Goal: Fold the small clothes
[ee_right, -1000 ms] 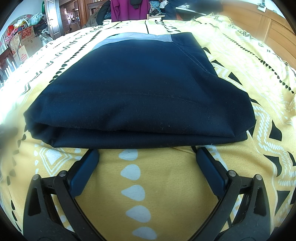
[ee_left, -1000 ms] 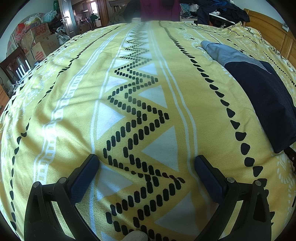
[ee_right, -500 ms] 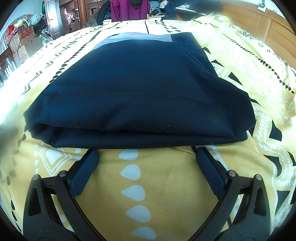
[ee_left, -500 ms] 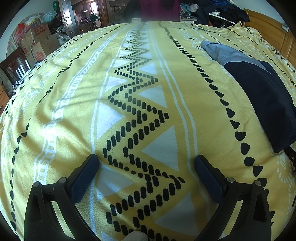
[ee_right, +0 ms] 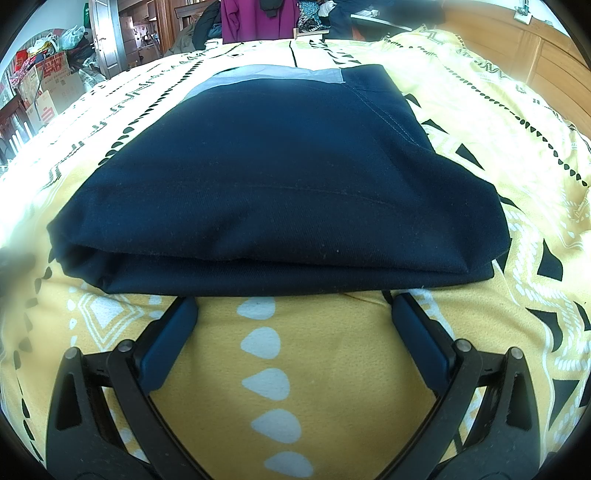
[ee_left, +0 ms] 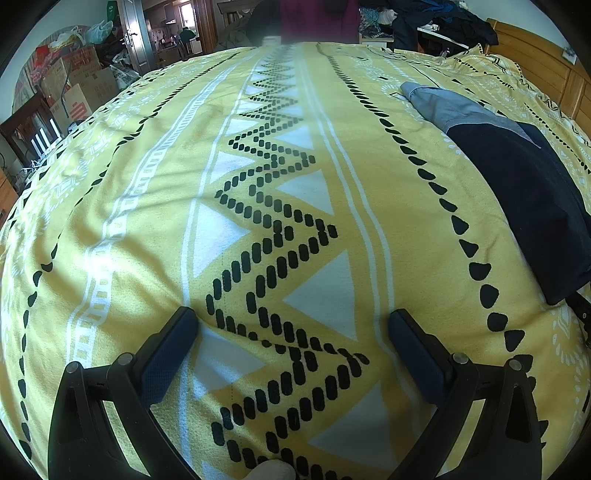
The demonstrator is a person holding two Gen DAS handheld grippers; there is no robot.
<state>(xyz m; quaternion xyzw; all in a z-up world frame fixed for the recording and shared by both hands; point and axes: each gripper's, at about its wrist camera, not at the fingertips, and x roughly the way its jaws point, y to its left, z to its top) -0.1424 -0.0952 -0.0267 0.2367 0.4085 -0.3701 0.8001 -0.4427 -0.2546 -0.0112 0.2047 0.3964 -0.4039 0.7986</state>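
A folded navy garment with a light grey-blue band at its far end lies flat on the yellow patterned bedspread. My right gripper stands open just in front of the garment's near folded edge, fingertips at the fabric's rim, nothing between them. In the left wrist view the same garment lies far to the right. My left gripper is open over bare bedspread, well apart from the garment.
The bed fills both views. A wooden headboard runs along the right. Piled clothes and a purple garment sit beyond the far edge. Cardboard boxes and a doorway stand at the far left.
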